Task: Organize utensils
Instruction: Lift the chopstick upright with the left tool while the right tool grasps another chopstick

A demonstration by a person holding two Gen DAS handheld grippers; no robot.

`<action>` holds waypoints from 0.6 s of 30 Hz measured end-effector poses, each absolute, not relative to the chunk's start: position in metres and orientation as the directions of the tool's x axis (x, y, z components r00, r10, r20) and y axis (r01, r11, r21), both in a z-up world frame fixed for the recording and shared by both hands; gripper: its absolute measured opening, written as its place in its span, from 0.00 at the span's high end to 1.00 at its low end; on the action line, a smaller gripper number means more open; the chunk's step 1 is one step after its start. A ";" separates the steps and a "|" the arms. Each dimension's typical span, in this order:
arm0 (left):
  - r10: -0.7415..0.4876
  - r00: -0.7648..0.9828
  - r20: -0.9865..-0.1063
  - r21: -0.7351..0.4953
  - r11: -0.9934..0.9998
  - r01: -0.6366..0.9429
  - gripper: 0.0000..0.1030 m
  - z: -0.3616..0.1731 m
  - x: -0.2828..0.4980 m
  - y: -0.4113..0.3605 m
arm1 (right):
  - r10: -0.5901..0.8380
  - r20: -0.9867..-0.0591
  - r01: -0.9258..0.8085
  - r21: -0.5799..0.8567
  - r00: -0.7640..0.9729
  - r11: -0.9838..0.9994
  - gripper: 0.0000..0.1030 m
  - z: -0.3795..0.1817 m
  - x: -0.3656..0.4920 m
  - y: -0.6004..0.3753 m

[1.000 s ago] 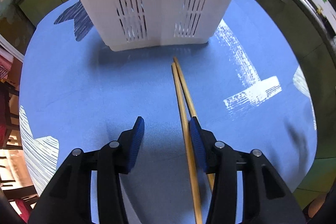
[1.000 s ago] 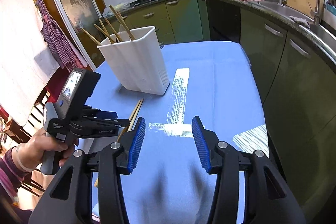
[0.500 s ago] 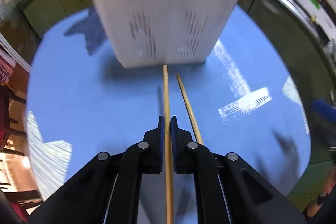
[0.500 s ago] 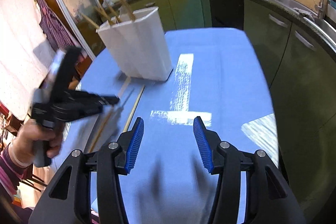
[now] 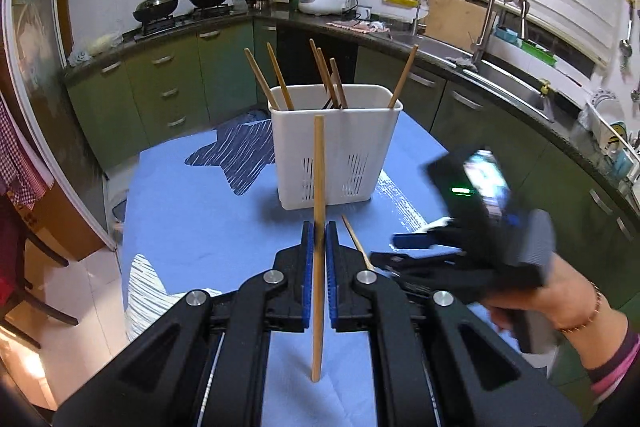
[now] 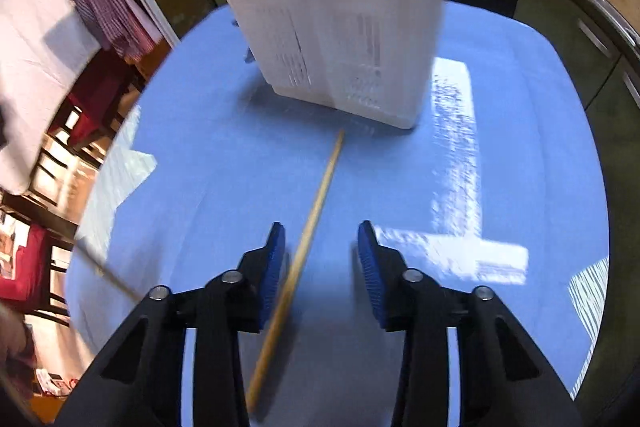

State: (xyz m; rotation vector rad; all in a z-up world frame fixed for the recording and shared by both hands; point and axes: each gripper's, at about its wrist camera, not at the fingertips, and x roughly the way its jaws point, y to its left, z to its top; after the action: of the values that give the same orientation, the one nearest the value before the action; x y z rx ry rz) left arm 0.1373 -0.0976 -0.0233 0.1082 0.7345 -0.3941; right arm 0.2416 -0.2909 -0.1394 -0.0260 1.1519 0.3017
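Green kitchen cabinets and a dark counter ring a bench (image 5: 180, 235) under a blue cloth with pale brushed marks.

Nearest in the left wrist view, at the bottom centre of the frame, the left gripper (image 5: 319, 267) is clamped on a single wooden chopstick (image 5: 318, 211), pads pressed to it on both sides. The stick stands nearly upright in the frame, its lower end clear of the cloth and its upper end overlapping the front wall of the holder behind. It is plain, pale brown, slim and straight, with no visible pattern.

In the right wrist view, the right gripper (image 6: 321, 267) points steeply down at the cloth with its jaws closing. A second chopstick (image 6: 308, 239) lies on the bench between them, slanting from lower centre towards the holder's base and running close by the left pad; motion blur hides whether the pad touches it yet.

Further off, in the centre of the left view, the white slotted utensil holder (image 5: 336, 147) stands on the cloth with several chopsticks already leaning inside.

By my reading, the step in hand is collecting the last two loose sticks. Next, the left stick needs lifting above the rim and lowering tip-first into the holder, while the right gripper must finish closing squarely before lifting.
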 end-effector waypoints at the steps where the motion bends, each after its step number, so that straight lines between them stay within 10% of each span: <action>1: -0.314 0.675 -0.668 -0.039 0.920 0.389 0.94 -0.026 0.136 -0.097 | 0.206 -0.908 -0.246 0.119 0.364 0.962 0.68 -0.143 0.245 -0.286; 18: -0.327 0.697 -0.639 -0.031 0.915 0.401 0.94 -0.024 0.125 -0.085 | 0.177 -0.931 -0.249 0.098 0.318 0.964 0.93 -0.153 0.268 -0.250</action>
State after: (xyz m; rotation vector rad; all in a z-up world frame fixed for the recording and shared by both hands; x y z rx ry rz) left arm 0.1251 -0.0849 -0.0238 0.1134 0.6894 -0.4071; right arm 0.2681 -0.2501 -0.1532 -0.0672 1.2155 0.2803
